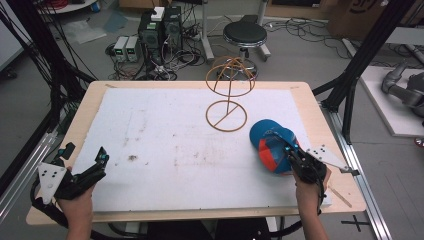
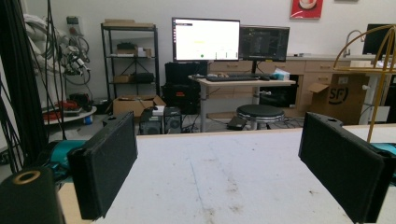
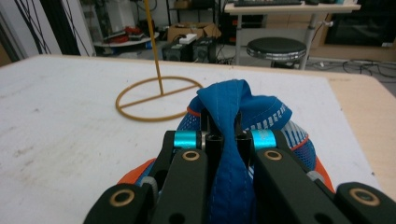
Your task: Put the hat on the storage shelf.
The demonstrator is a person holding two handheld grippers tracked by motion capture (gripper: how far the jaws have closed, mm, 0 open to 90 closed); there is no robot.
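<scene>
Cap point(image 3: 233, 107) fabric pinched btwn right gripper point(image 3: 223, 133) jaws

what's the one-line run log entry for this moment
right tongs: shut on blue cap | left tongs: open, holding nothing | wire hat stand: bare, behind cap | phase: cap pinched, not yet on stand

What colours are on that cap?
The cap is blue with orange and white panels, clearest in the right gripper view.
</scene>
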